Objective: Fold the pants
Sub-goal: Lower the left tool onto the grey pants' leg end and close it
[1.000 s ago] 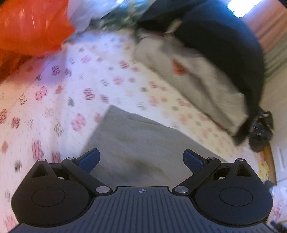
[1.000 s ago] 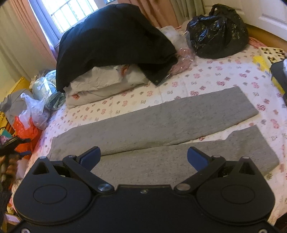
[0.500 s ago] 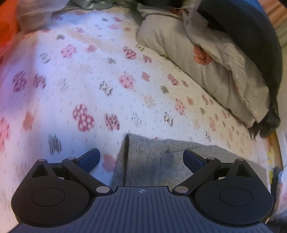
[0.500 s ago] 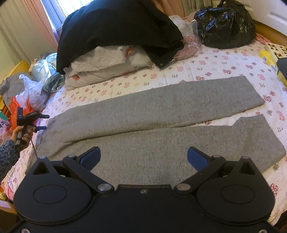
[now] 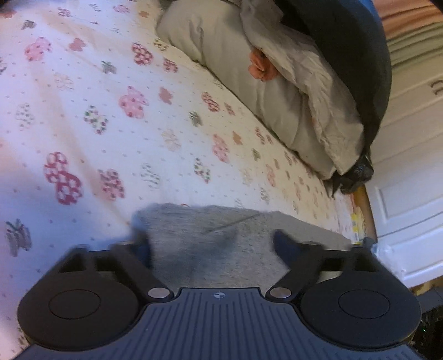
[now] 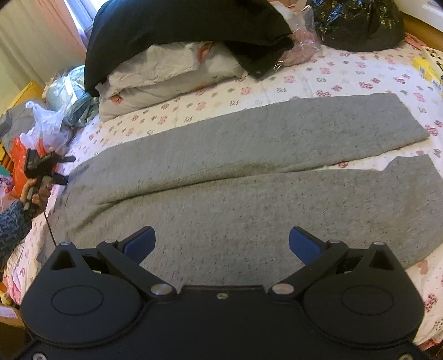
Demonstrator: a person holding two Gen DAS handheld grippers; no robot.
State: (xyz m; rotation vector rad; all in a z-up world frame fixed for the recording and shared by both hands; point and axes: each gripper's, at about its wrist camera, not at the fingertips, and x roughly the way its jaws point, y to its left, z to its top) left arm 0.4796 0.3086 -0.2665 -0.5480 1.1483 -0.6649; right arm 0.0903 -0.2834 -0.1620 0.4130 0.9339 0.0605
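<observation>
both views close, overlooking bed (image 6: pixel 346 80)

A bed (image 6: pixel 304 74) covered by a white sheet printed with pink and grey flowers filled most of the room. At its head lay pale pillows (image 6: pixel 166 74) under a black quilt (image 6: pixel 177 27). Pink curtains (image 6: pixel 69 25) hung at a bright window (image 6: pixel 83 13) behind them. A black bin bag (image 6: pixel 357 25) sat at the far corner of the bed. White panelled doors (image 5: pixel 409 166) stood beside the bed's wooden edge (image 5: pixel 366 205). Plastic bags (image 6: pixel 47 121) were piled beside the mattress.
</observation>
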